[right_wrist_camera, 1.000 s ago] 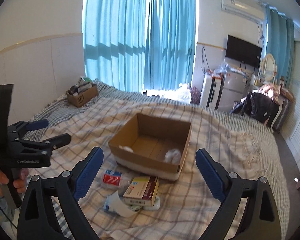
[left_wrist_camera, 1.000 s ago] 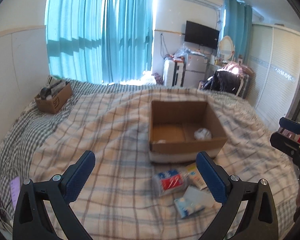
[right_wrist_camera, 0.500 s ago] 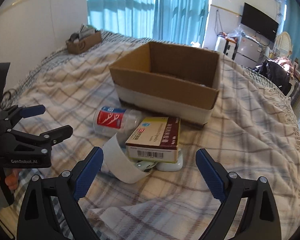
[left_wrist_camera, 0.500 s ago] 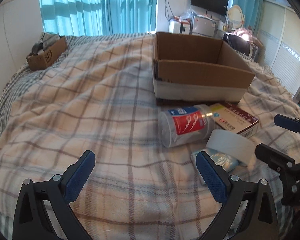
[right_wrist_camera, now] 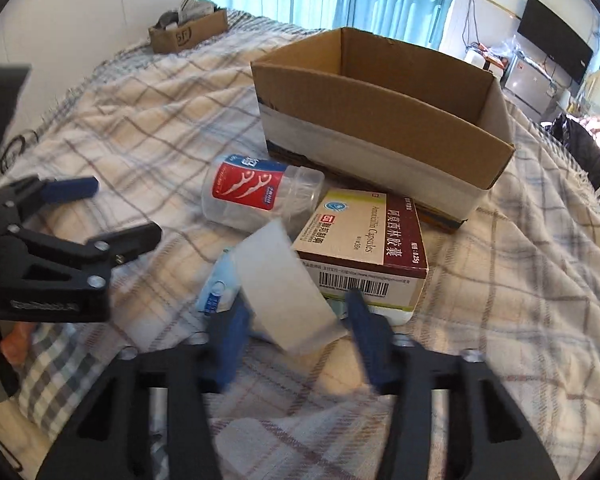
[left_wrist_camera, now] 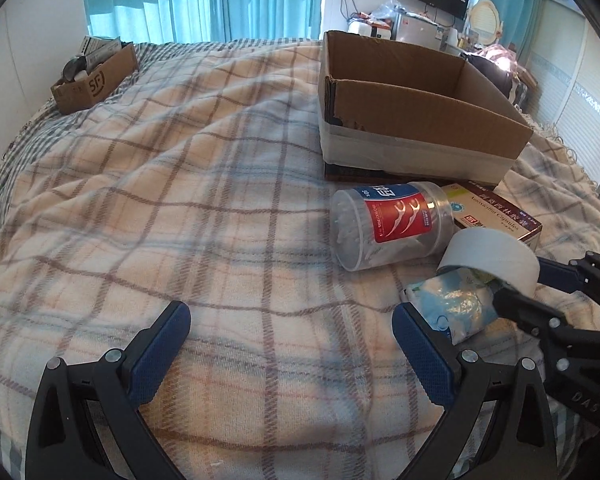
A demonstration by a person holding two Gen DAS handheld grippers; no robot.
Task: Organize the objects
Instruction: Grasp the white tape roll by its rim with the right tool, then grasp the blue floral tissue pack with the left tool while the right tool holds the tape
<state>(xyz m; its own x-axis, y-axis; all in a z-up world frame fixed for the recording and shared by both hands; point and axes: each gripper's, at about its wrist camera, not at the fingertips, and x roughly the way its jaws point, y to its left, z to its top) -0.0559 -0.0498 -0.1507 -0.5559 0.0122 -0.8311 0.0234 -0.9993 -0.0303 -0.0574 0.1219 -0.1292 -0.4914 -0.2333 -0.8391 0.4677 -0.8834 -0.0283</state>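
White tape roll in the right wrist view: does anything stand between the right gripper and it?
Nothing visible does. The right gripper has its blue fingers on either side of the white tape roll, which leans on the blue plastic packet beside the maroon medicine box.

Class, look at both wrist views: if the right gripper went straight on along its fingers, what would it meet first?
Most likely the white tape roll, already between the right gripper fingers; the medicine box lies just beyond.

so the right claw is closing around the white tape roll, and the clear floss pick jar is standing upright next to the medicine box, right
Not quite: the floss pick jar lies on its side, as the right wrist view shows. The rest holds: the right claw is around the white tape roll, and the jar is next to the medicine box.
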